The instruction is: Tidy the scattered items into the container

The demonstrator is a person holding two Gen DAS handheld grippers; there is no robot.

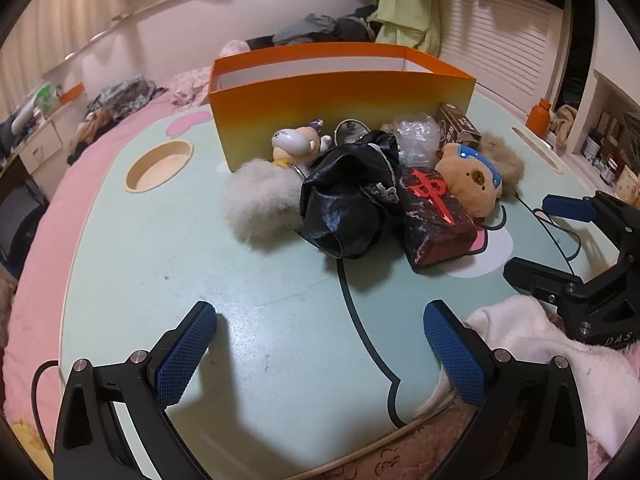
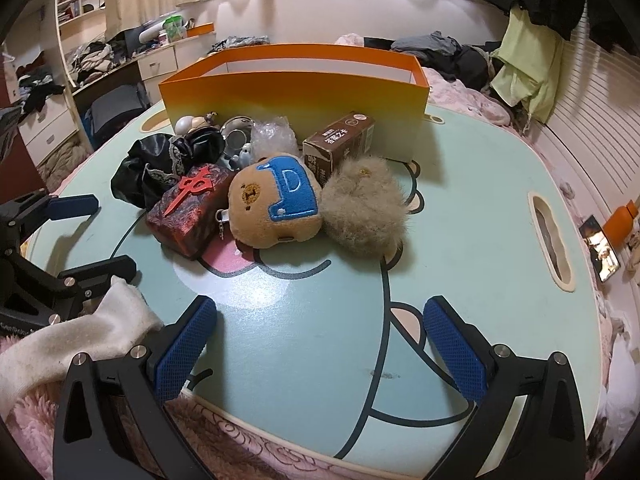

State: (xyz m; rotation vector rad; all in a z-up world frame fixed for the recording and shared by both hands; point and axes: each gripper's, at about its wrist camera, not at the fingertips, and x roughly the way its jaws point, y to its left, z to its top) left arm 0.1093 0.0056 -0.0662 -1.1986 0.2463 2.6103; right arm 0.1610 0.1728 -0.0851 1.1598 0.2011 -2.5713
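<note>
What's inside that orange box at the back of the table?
Only the white inner walls near the rim of the orange box show. Its tall front wall covers the bottom, so whether anything lies inside cannot be seen.

Two handheld black two-finger grippers with blue textured pads, both angled downward. The left gripper (image 1: 320, 356) has its jaws spread wide, nothing between them. The right gripper (image 2: 320, 354) is likewise spread wide and empty; from the left camera it appears at three o'clock, fingers pointing toward nine o'clock.
</note>
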